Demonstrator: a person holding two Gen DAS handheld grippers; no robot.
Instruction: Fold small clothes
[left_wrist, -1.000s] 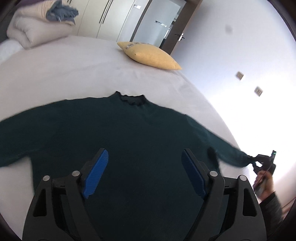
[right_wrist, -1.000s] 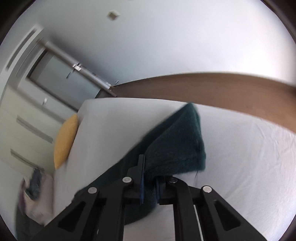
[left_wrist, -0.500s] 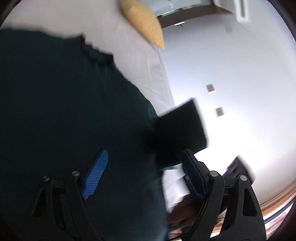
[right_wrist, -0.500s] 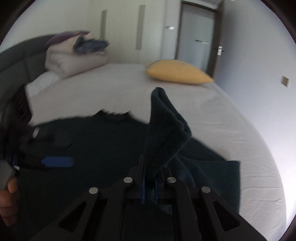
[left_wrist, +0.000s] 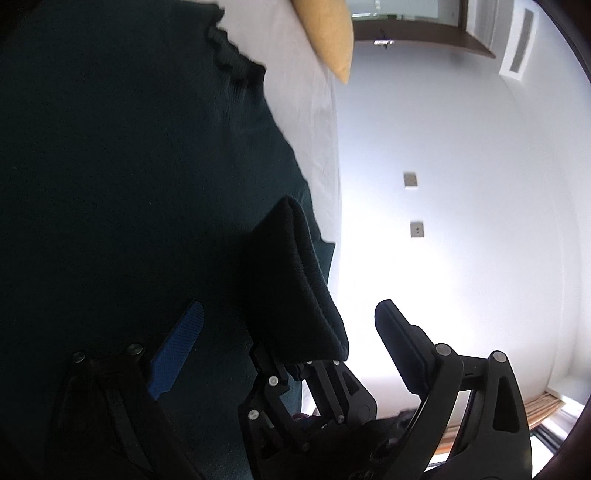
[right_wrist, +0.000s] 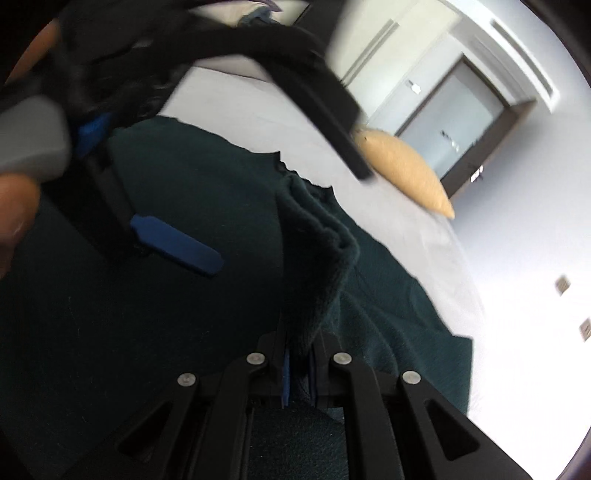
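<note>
A dark green sweater (left_wrist: 129, 184) lies spread on the white bed (left_wrist: 310, 110). My right gripper (right_wrist: 299, 354) is shut on the end of its sleeve (right_wrist: 314, 251), which stands up folded above the sweater's body. From the left wrist, the right gripper (left_wrist: 299, 363) and the sleeve end (left_wrist: 291, 280) sit between the fingers of my left gripper (left_wrist: 290, 306). The left jaws are opening and the pads do not touch the cloth. The right wrist view shows the left gripper (right_wrist: 291, 218) with one blue pad (right_wrist: 177, 247) over the sweater.
A yellow pillow (right_wrist: 406, 173) lies near the bed's far edge, with a door (right_wrist: 454, 114) behind it. A person's hand (right_wrist: 14, 206) holds the left gripper's grey handle. A white wall with two sockets (left_wrist: 410, 181) runs beside the bed.
The right gripper carried the sleeve end from the bed's edge in over the sweater's body. The left gripper rolled, sank toward the sweater, and its jaws spread wider around the sleeve end.
</note>
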